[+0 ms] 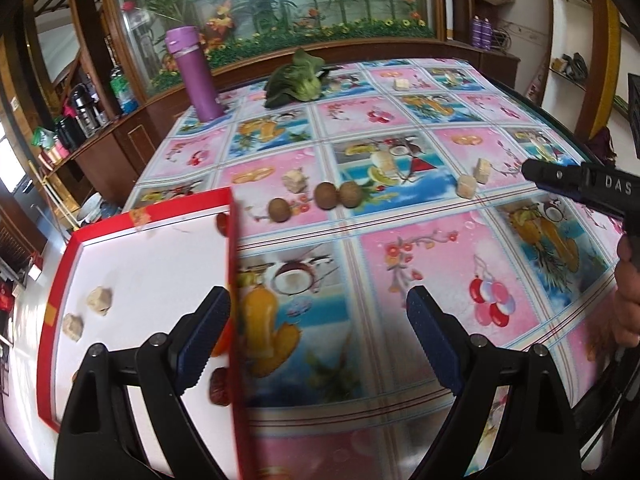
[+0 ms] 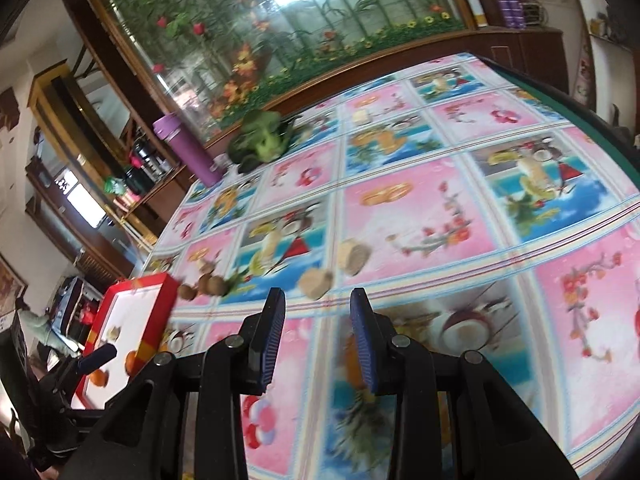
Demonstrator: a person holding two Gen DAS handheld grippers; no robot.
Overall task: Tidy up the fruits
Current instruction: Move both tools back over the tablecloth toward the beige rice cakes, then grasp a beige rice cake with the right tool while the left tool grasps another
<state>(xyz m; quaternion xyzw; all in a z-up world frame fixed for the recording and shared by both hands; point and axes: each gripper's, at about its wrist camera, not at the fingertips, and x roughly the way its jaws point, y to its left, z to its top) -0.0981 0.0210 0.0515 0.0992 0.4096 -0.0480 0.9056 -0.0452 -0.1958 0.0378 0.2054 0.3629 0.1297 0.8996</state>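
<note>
A red tray (image 1: 56,280) with a white floor sits at the table's left edge. It holds two beige chunks (image 1: 99,300), red dates (image 1: 219,390) and something orange. My left gripper (image 1: 320,332) is open above the tray's right wall, which passes close by its left finger. Three brown round fruits (image 1: 326,196) lie in a row on the cloth beyond the tray. Beige chunks (image 1: 466,187) lie scattered further right. My right gripper (image 2: 318,320) is open and holds nothing, just short of two beige chunks (image 2: 316,282); it shows as a black tip (image 1: 532,172) in the left wrist view.
A purple bottle (image 1: 196,72) and a green cabbage (image 1: 296,80) stand at the table's far side. Behind them is a wooden cabinet with a glass panel of flowers. The fruit-print tablecloth (image 1: 400,264) covers the table; its right edge (image 2: 592,120) drops off nearby.
</note>
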